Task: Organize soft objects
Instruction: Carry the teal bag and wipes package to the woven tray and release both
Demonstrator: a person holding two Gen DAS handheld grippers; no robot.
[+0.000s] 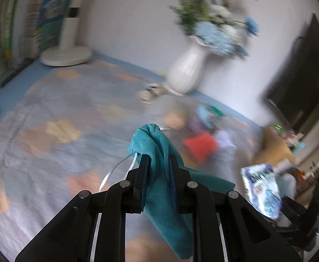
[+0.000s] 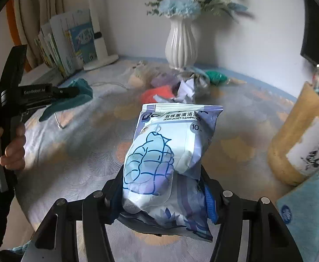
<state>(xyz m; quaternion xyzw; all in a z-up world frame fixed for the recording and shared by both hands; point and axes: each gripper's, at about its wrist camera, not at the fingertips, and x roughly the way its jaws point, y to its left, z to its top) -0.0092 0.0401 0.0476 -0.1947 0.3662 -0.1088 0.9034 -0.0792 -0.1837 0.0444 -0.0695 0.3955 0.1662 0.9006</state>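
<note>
Drooping teal cloth (image 1: 166,187), soft, folded

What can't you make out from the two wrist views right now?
- Left wrist view: motion blur smears the pile of small items beyond the teal cloth; only colours show.
- Left wrist view: the cloth's lower end is cut off by the bottom edge.
- Right wrist view: the wipes pack hides the right gripper's fingertips.
- Right wrist view: the yellow container is cut off by the right edge.
</note>
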